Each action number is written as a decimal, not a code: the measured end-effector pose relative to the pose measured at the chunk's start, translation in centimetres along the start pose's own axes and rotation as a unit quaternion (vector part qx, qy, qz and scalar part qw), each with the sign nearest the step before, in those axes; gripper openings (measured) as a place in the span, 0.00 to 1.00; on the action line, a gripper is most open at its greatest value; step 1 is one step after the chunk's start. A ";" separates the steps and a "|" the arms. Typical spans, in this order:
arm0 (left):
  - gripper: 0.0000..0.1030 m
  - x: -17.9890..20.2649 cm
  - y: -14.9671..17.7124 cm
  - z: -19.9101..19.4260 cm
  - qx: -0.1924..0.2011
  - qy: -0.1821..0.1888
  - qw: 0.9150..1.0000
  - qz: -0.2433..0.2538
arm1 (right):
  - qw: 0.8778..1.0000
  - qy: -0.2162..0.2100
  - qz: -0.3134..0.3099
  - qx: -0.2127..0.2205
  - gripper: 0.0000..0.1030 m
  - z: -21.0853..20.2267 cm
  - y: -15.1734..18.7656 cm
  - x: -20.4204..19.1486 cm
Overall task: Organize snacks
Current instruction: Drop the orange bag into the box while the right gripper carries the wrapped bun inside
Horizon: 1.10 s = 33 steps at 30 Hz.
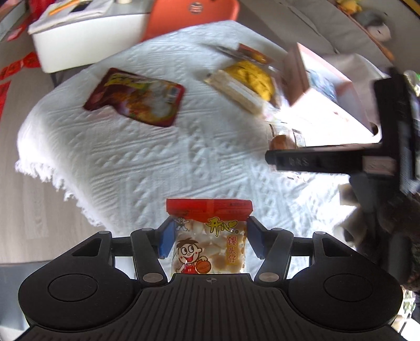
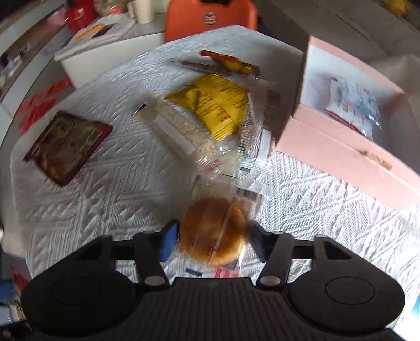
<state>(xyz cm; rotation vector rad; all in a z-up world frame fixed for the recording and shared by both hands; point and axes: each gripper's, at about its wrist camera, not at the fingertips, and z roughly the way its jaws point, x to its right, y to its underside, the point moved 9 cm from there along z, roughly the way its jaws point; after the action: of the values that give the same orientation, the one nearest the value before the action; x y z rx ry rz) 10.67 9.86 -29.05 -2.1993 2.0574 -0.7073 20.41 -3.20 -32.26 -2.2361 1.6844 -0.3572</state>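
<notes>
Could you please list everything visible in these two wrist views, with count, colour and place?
Cartoon snack bag: one, red top, clear body, held between the left gripper's fingers.
Wrapped round bun: one, golden brown, between the right gripper's fingers.
Dark red pouch: one, flat on the cloth, left.
Yellow packet: one, on the pile of clear wrappers, centre.
Red-and-yellow packet: one, far side of the pile.
Pink box: one, open, right; one clear bag inside.
White tablecloth: one, textured, under everything.
Orange chair: one, behind the table.
Left gripper: black, blue pads, shut on the bag.
Right gripper: black, around the bun; grip uncertain.
</notes>
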 end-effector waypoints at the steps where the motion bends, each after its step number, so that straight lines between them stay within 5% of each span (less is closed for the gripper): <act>1: 0.61 0.8 -0.1 0.0 -0.004 0.006 1.000 0.005 | 1.000 -0.009 -0.009 0.005 0.53 -1.2 0.6 0.2; 7: 0.61 7.6 -4.6 -1.8 0.017 0.049 0.998 0.035 | 1.000 -0.017 0.012 -0.010 0.53 -7.0 5.6 6.3; 13: 0.61 18.3 -17.2 -5.3 0.141 0.097 0.979 0.109 | 0.998 -0.011 0.058 -0.023 0.53 -8.8 8.1 12.6; 17: 0.63 21.9 -22.7 -1.1 0.169 0.145 0.970 0.098 | 0.998 -0.014 0.056 0.005 0.53 -9.8 6.8 15.0; 20: 0.59 21.3 -22.9 4.5 0.138 0.117 0.981 0.068 | 0.998 -0.017 0.057 0.015 0.53 -9.5 5.9 16.3; 23: 0.59 19.3 -22.1 4.9 0.157 0.111 0.981 0.025 | 0.998 -0.013 0.049 0.030 0.53 -9.7 4.8 17.6; 27: 0.59 15.4 -19.3 5.9 0.129 0.071 0.989 -0.031 | 0.997 -0.022 0.056 0.053 0.53 -10.5 3.0 19.6; 33: 0.59 11.2 -13.9 7.3 0.078 0.036 0.994 -0.074 | 0.982 -0.041 0.063 0.173 0.54 -13.8 -8.2 21.8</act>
<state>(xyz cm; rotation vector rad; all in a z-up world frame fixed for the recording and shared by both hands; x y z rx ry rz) 26.36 -1.18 -27.61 -2.2859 1.8138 -0.9391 28.34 -23.45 -16.15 -1.8595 1.5731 -0.4792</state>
